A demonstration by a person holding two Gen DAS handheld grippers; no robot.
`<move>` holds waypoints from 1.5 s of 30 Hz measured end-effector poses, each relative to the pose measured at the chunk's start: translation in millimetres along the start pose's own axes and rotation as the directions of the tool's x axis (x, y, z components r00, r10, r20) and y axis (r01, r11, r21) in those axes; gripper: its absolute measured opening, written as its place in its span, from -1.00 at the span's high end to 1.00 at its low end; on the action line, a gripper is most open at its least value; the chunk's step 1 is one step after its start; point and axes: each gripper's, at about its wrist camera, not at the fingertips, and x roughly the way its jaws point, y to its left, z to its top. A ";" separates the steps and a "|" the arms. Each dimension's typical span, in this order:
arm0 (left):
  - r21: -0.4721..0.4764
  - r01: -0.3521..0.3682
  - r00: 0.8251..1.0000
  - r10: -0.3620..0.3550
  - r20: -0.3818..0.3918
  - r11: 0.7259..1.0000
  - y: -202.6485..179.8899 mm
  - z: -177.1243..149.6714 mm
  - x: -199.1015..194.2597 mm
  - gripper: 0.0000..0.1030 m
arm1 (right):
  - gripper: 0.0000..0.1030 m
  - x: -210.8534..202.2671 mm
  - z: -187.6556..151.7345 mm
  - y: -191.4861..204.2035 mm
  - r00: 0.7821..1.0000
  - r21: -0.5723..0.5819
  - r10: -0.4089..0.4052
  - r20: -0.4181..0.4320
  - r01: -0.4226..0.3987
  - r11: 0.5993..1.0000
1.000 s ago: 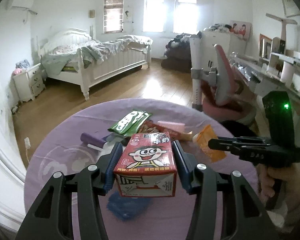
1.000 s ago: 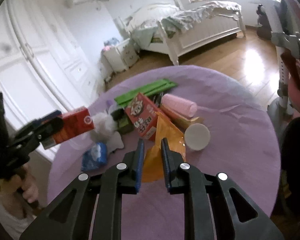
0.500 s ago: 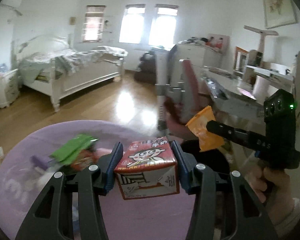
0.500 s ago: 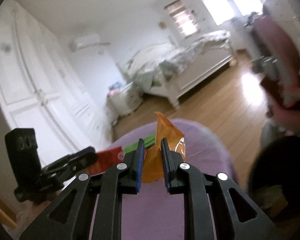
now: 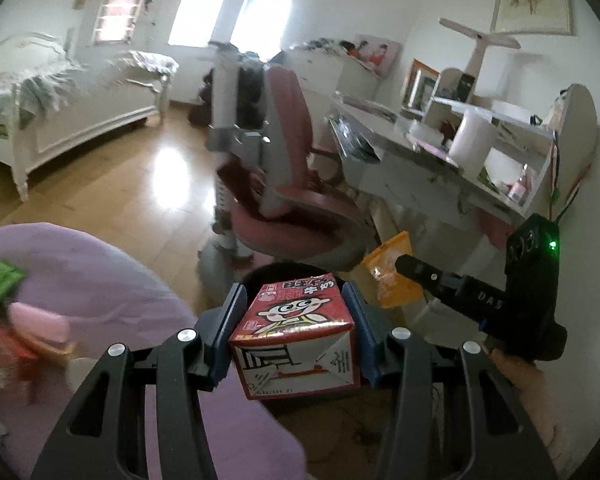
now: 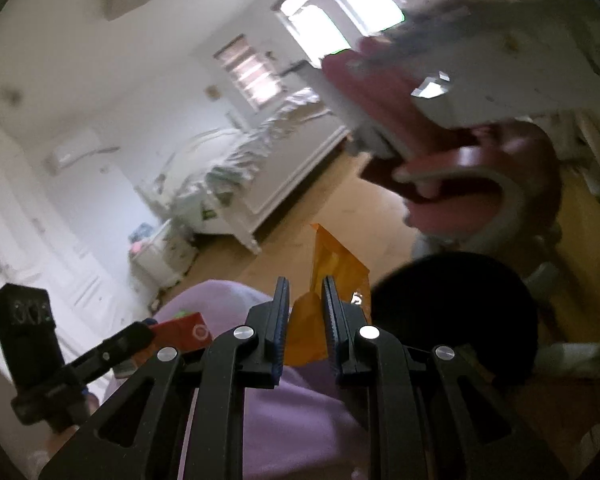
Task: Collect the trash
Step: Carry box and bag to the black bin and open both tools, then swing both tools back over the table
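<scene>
Both grippers have swung away from the purple table (image 5: 112, 280) toward the right of the room. The left gripper (image 5: 294, 322), carrying the red milk carton (image 5: 296, 332), now hangs past the table's right edge, with the pink chair (image 5: 296, 200) and a black bin (image 5: 288, 272) beyond it. The right gripper (image 6: 306, 312) has lifted the orange wrapper (image 6: 332, 264) off the table, where it lay a second ago, and holds it in the air just left of the black bin (image 6: 456, 320). The remaining trash (image 5: 16, 320) has slid to the left edge of the left wrist view
</scene>
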 end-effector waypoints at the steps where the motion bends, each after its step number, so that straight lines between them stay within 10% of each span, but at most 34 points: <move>1: 0.002 0.004 1.000 -0.004 -0.011 1.000 -2.5 -0.5 6.4 0.04 | 0.65 2.1 -4.2 -2.3 1.000 0.006 -0.008 -0.004 0.008 1.000; 13: 0.024 0.062 0.989 -0.058 -0.136 0.998 -32.1 -1.1 81.0 -0.04 | 0.64 19.1 -10.0 -41.5 0.998 0.081 -0.047 -0.048 0.051 0.995; 16: 0.034 0.034 0.990 -0.029 -0.139 0.999 -36.7 -0.7 86.3 -0.78 | 0.56 19.0 -7.9 -44.6 0.996 0.086 -0.073 -0.057 0.078 0.993; 20: 0.033 0.028 0.992 -0.024 -0.120 0.999 -35.7 -1.9 76.9 -0.83 | -0.12 15.0 -12.4 -45.4 0.993 0.080 -0.110 -0.045 0.113 0.990; 32: -0.110 -0.102 0.994 0.104 0.013 0.989 29.7 -14.4 -31.2 -0.83 | -0.26 48.5 -29.5 32.7 0.992 -0.054 -0.022 -0.123 0.016 0.998; 37: -0.227 -0.234 0.965 0.254 0.064 0.945 81.7 -30.8 -92.5 -0.83 | -0.26 75.3 -45.8 95.8 0.978 -0.165 0.047 -0.205 -0.082 0.983; 45: -0.398 -0.449 0.869 0.494 0.013 0.800 175.5 -71.5 -168.3 -0.83 | -0.45 121.2 -80.7 214.4 0.931 -0.361 0.113 -0.348 -0.244 0.900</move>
